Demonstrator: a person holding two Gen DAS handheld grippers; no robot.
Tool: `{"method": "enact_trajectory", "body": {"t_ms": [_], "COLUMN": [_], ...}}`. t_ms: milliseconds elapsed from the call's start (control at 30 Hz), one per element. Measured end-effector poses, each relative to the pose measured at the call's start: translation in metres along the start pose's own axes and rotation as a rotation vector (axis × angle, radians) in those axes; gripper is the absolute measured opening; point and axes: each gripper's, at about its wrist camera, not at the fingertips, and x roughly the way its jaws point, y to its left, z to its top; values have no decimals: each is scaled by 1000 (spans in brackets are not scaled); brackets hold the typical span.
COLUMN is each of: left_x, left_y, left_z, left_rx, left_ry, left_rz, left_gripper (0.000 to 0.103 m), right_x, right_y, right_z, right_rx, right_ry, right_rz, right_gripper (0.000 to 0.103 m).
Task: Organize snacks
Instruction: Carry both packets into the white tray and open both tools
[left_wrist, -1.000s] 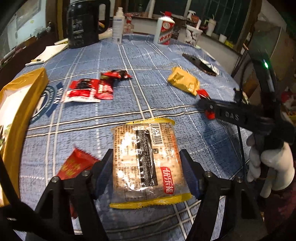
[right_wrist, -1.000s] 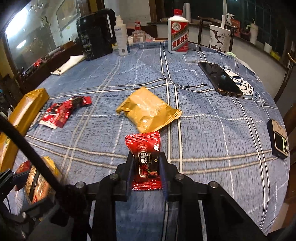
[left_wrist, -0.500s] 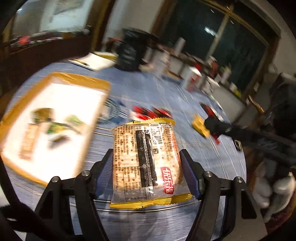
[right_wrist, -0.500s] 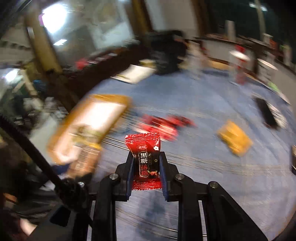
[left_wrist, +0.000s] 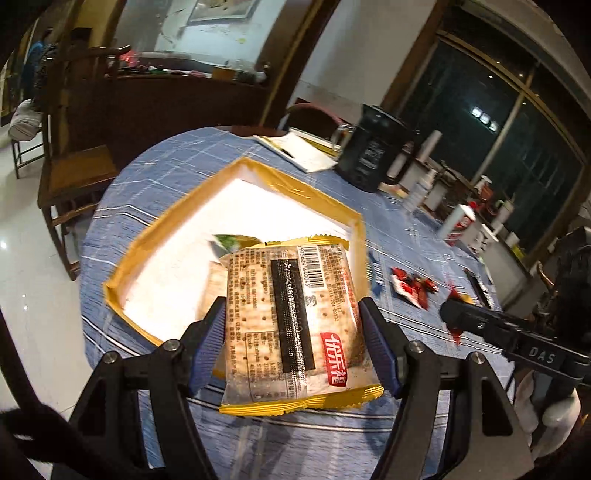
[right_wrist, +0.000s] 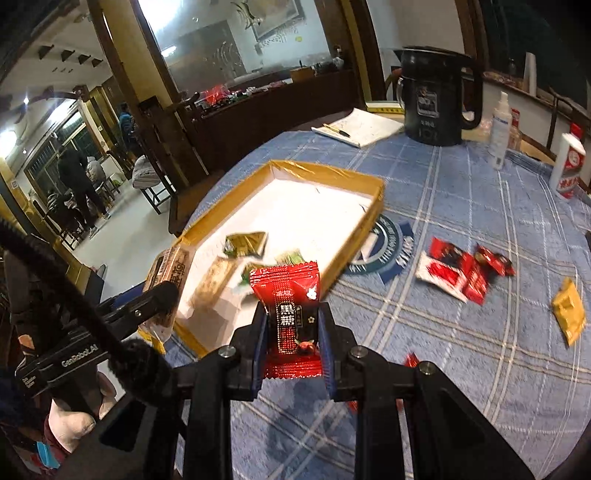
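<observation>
My left gripper is shut on a clear cracker pack with yellow ends, held above the near corner of a gold-rimmed white tray. My right gripper is shut on a small red candy packet, just off the tray's near right side. Inside the tray lie green packets and a pale cracker pack. In the right wrist view the left gripper with its cracker pack is at the tray's left corner. In the left wrist view the right gripper shows at the right.
Red packets and a yellow packet lie on the blue checked tablecloth right of the tray. A black kettle, a notepad, a spray bottle and a white liquor bottle stand at the far side. Wooden chairs stand beyond the table.
Both grippers have swung left across the table with their packets still held. The tray, earlier at the left edge, now lies right in front of them.
</observation>
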Motion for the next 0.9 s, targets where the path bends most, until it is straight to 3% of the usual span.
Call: {"method": "enact_trajectory", "body": {"t_ms": [200, 567, 733, 900], "left_x": [23, 54, 38, 9], "left_y": [13, 20, 27, 24], "left_z": [13, 11, 16, 13], "left_rx": [6, -7, -58, -74], "left_ry": [37, 100, 51, -32], "left_rz": [53, 96, 60, 21], "left_gripper": [71, 71, 71, 73], "right_x": [32, 110, 119, 90], "right_y": [22, 47, 50, 50], "right_z": [9, -6, 0, -6], "right_rx": [-50, -115, -137, -144], "right_ry": [21, 199, 176, 110], "right_rz": [9, -11, -4, -14], "right_gripper": [24, 24, 28, 35]}}
